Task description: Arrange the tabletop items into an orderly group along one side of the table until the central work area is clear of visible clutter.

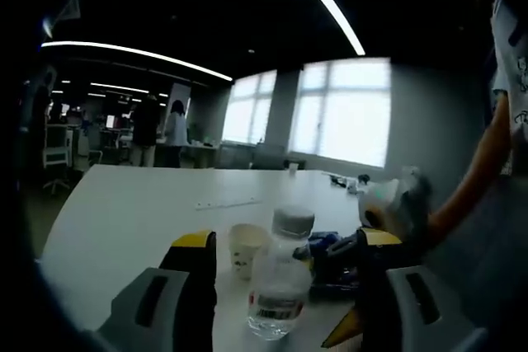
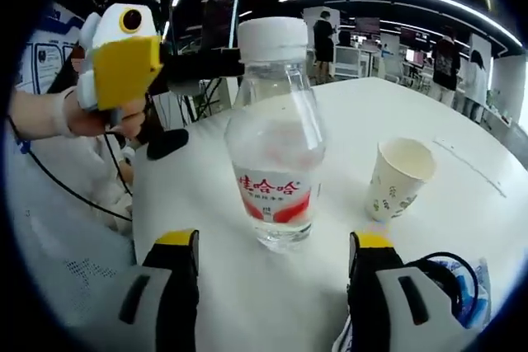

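Water bottle [image 2: 275, 133] standing before the open jaws, paper cup [image 2: 394, 177] near beside it, bare white table [image 2: 462, 204] beyond

White table [image 2: 462, 204], smooth top. On it: clear plastic water bottle [image 2: 276, 133], upright, white cap, red-and-white label; printed paper cup [image 2: 394, 177], upright, near the bottle; blue-printed plastic packet [image 2: 462, 282] at the near edge.

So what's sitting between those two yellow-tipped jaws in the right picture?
A water bottle, upright on the white table, stands between the right gripper's open jaws, untouched. A paper cup stands off to the side.
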